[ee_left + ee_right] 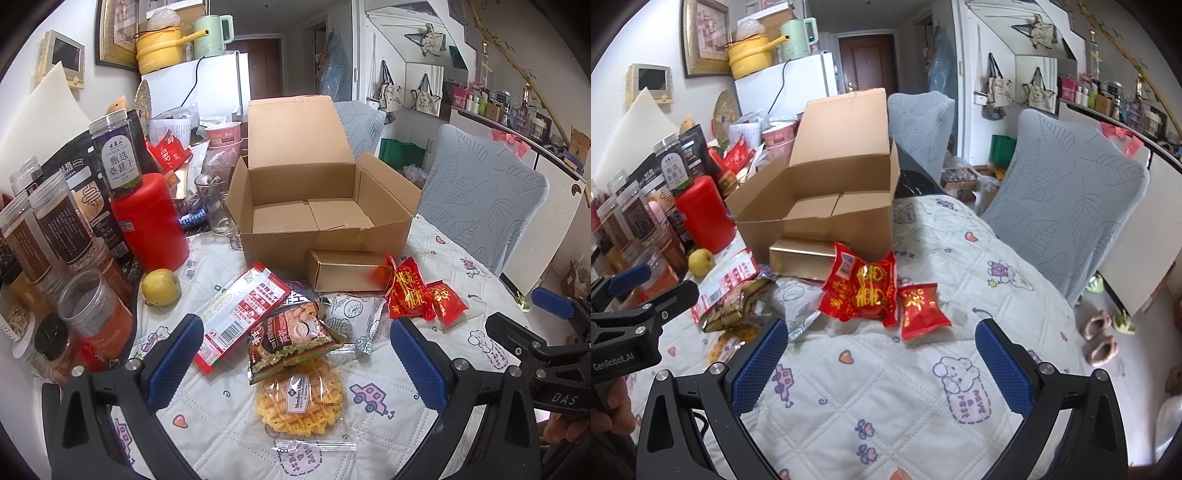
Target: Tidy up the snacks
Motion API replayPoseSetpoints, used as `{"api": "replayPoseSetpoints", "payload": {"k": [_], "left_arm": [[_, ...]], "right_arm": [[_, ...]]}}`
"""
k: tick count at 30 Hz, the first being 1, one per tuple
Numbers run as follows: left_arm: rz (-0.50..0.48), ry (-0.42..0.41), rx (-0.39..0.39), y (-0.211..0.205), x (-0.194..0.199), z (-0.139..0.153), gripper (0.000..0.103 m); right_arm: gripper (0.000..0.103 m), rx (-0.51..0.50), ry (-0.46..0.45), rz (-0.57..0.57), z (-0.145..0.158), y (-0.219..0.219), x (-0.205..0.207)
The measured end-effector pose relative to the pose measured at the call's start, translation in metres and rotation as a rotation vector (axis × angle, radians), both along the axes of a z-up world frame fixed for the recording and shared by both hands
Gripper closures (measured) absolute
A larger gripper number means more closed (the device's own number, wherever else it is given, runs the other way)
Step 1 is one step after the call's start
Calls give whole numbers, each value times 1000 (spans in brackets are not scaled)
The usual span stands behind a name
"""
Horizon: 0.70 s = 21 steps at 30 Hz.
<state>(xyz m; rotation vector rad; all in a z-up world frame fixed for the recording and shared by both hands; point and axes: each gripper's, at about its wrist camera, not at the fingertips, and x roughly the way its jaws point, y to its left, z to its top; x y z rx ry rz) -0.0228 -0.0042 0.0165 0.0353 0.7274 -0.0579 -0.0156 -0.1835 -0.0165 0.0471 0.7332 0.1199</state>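
Our left gripper (295, 354) and right gripper (881, 350) gape wide, empty — snack packets (291, 332) mid-bench; cardboard box (314, 206) behind, bare.

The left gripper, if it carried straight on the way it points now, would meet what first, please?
Probably the brown peanut snack bag lying on the waffle packet, between the open left gripper fingers. The cardboard box stands farther behind; depth is uncertain.
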Motion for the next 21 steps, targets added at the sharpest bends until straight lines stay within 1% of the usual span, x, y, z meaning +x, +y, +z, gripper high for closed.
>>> {"api": "replayPoseSetpoints", "payload": {"k": [13, 21], "left_arm": [[1, -11, -15, 2, -13, 0, 0], [11, 13, -49, 14, -23, -12, 0]], "right_arm": [[0, 10, -8, 13, 0, 0, -9], [0, 50, 19, 57, -14, 4, -11]]}}
